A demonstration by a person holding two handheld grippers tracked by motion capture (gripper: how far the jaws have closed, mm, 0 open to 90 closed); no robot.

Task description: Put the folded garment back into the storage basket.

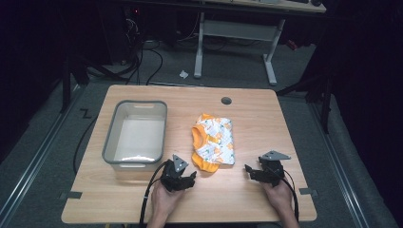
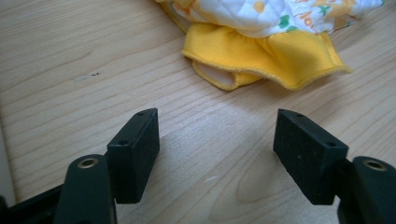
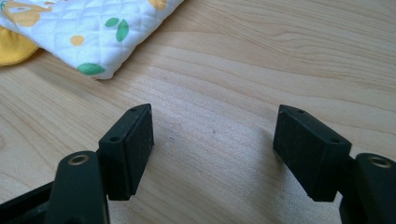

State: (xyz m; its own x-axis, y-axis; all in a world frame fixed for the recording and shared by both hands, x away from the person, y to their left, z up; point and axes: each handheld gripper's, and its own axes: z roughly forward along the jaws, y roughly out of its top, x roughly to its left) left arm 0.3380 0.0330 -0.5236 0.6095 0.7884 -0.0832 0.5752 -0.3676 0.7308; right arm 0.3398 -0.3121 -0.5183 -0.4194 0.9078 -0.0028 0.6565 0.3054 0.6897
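Two grippers rest low over the wooden table (image 1: 247,118), both with jaws spread wide and nothing between them. Just ahead of the left gripper (image 1: 186,179), slightly to its right, lies the folded white-and-yellow quilted garment (image 1: 214,141), its yellow hem nearest; from the right gripper (image 1: 251,170) it sits ahead and off to the left. Beyond the left gripper, on its left, stands the grey plastic tub (image 1: 110,137).

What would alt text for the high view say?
A folded white and orange cloth lies mid-table, beside an empty grey tub. Near the front edge, two hands hold open grippers, left and right, both gripping nothing.
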